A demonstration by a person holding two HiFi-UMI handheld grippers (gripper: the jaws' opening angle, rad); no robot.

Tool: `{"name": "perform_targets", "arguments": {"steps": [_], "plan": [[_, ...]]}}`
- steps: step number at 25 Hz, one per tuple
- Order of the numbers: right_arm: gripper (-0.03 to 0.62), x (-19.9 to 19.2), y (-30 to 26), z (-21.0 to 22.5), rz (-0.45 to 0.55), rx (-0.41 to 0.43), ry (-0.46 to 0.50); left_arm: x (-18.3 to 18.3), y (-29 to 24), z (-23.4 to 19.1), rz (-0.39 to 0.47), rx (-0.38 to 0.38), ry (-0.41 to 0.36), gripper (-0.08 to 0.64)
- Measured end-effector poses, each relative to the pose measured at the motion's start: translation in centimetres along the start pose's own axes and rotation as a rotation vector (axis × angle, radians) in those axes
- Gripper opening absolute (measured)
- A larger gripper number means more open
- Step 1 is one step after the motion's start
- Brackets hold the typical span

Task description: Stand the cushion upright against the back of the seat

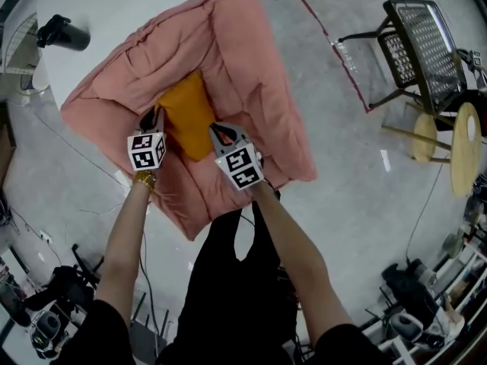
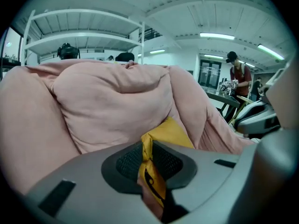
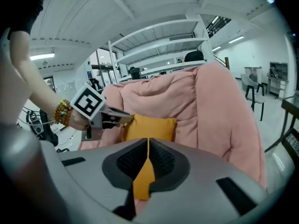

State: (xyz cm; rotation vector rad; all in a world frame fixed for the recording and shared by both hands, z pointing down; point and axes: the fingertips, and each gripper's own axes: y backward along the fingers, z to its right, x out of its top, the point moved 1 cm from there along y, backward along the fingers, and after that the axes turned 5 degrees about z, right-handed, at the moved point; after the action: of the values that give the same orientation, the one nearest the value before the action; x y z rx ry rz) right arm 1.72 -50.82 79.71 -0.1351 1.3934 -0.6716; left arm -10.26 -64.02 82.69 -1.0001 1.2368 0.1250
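Observation:
A yellow-orange cushion [image 1: 186, 116] lies on the seat of a soft pink padded armchair [image 1: 228, 44], tilted up toward its backrest. My left gripper [image 1: 152, 119] is shut on the cushion's left edge; in the left gripper view a fold of the yellow cushion [image 2: 175, 133] is pinched between the pads of that gripper [image 2: 148, 160]. My right gripper [image 1: 221, 134] is shut on the cushion's right near corner. In the right gripper view the cushion [image 3: 150, 127] stands in front of the pink backrest [image 3: 187, 97], its fabric pinched in my right gripper [image 3: 148, 160], with the left gripper [image 3: 117, 118] at its left edge.
A white table [image 1: 114, 6] with a black object [image 1: 65, 33] stands behind the armchair at top left. A black mesh chair [image 1: 422, 44] and a wooden stool [image 1: 456, 139] stand at the right. Cables and gear lie on the floor at lower left. A person [image 2: 238, 76] stands far off.

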Motion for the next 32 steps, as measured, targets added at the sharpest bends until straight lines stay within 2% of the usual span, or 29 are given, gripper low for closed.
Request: {"name": "perform_targets", "arguments": {"steps": [3, 5, 7, 9, 10, 11, 14, 17, 19, 21, 23, 26, 28, 32], "plan": [[0.017, -2.2, -3.4, 1.7, -0.006, 0.021, 0.006, -0.5, 1.0, 0.3, 0.085, -0.019, 0.016, 0.105], [0.017, -3.5, -5.1, 2.4, -0.002, 0.034, 0.007, -1.9, 2.2, 0.0, 0.119, -0.010, 0.083, 0.145], [0.017, -4.7, -6.6, 2.9, 0.007, 0.055, -0.001, -3.4, 3.1, -0.5, 0.158, 0.003, 0.150, 0.150], [0.023, -6.0, -7.6, 2.9, 0.022, 0.111, -0.015, -4.6, 4.0, -0.9, 0.211, 0.018, 0.203, 0.152], [0.053, -6.7, -7.9, 2.6, 0.028, 0.150, -0.022, -5.0, 4.4, -1.0, 0.239, 0.023, 0.230, 0.153], [0.116, -7.4, -8.2, 2.3, 0.030, 0.189, -0.028, -5.4, 4.9, -1.0, 0.265, 0.024, 0.257, 0.160], [0.163, -9.3, -9.0, 1.8, 0.020, 0.271, -0.013, -6.2, 5.8, -1.0, 0.301, 0.006, 0.296, 0.233], [0.202, -11.2, -10.0, 2.2, 0.005, 0.292, 0.005, -8.6, 6.0, -0.1, 0.262, -0.020, 0.295, 0.235], [0.218, -12.1, -10.8, 2.7, 0.007, 0.302, -0.003, -11.0, 4.9, 1.8, 0.204, -0.085, 0.301, 0.235], [0.245, -12.5, -11.6, 3.1, 0.012, 0.320, -0.040, -13.5, 3.1, 3.9, 0.142, -0.152, 0.305, 0.242], [0.253, -12.6, -12.1, 3.0, 0.015, 0.346, -0.083, -15.4, 1.4, 5.3, 0.094, -0.185, 0.312, 0.250], [0.242, -12.5, -12.7, 2.4, 0.006, 0.365, -0.107, -16.4, -0.7, 5.4, 0.103, -0.143, 0.360, 0.253], [0.196, -12.3, -13.0, 2.1, -0.003, 0.353, -0.101, -16.3, -1.4, 5.1, 0.117, -0.105, 0.383, 0.244], [0.144, -11.6, -12.2, 1.4, 0.006, 0.330, -0.054, -15.7, -0.9, 5.7, 0.130, -0.107, 0.365, 0.212]]}}
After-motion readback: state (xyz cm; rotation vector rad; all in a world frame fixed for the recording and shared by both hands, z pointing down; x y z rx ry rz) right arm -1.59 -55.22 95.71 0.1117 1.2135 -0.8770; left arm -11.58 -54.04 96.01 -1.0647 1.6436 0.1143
